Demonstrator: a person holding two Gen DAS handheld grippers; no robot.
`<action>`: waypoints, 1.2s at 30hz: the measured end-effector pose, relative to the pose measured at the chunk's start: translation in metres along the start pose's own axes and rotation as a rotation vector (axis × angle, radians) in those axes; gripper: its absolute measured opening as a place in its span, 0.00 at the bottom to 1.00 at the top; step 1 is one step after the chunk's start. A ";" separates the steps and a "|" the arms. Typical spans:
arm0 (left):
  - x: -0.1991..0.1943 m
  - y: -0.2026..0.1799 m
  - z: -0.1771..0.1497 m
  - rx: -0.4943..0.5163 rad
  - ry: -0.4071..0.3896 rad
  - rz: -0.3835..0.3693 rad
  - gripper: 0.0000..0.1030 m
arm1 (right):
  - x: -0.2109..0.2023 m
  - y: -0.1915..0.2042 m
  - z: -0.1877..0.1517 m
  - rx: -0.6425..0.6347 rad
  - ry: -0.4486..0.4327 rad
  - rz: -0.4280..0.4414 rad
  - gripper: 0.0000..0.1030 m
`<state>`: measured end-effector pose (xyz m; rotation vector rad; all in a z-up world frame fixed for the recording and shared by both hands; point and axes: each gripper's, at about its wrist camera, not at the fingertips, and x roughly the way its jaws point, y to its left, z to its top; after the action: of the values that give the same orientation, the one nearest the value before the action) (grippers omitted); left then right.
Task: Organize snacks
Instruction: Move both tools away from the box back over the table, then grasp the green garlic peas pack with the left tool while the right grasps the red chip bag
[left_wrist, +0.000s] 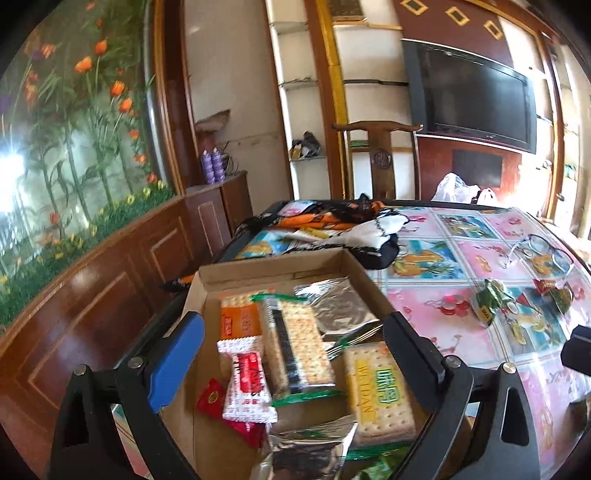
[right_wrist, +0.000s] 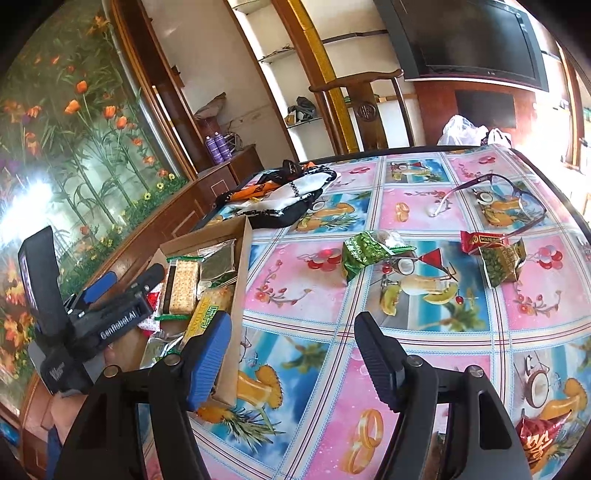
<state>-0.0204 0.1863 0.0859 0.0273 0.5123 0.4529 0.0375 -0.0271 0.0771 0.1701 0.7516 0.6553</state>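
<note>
A shallow cardboard box (left_wrist: 269, 264) at the table's left edge holds several snacks: a long cracker pack (left_wrist: 295, 343), a yellow-labelled cracker pack (left_wrist: 376, 391), a red-and-white packet (left_wrist: 247, 384) and a silver pouch (left_wrist: 340, 302). My left gripper (left_wrist: 293, 354) hovers open over them, gripping nothing. In the right wrist view it (right_wrist: 127, 282) shows above the box (right_wrist: 242, 266). My right gripper (right_wrist: 291, 360) stands open and empty over the tablecloth, just right of the box. Loose on the table lie two green pea packets (right_wrist: 365, 253) (right_wrist: 502, 264), a small red bar (right_wrist: 480, 240) and a red bag (right_wrist: 539, 439).
Eyeglasses (right_wrist: 495, 199) lie at the far right of the patterned tablecloth (right_wrist: 314, 406). A black, white and orange cloth (right_wrist: 280, 199) is heaped behind the box. A wooden chair (right_wrist: 365, 107) stands past the far edge, under a television (right_wrist: 469, 40). Wood panelling runs along the left.
</note>
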 end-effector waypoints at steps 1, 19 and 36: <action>-0.003 -0.004 0.000 0.011 -0.012 -0.013 0.95 | -0.001 -0.001 0.001 0.005 0.001 0.004 0.71; -0.064 -0.126 -0.020 0.202 0.012 -0.442 0.94 | -0.069 -0.094 0.014 0.211 -0.125 -0.047 0.71; -0.055 -0.220 -0.055 0.186 0.437 -0.808 0.94 | -0.113 -0.172 0.005 0.441 -0.159 -0.015 0.71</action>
<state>0.0009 -0.0398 0.0334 -0.1005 0.9350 -0.3931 0.0637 -0.2314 0.0827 0.6134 0.7344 0.4476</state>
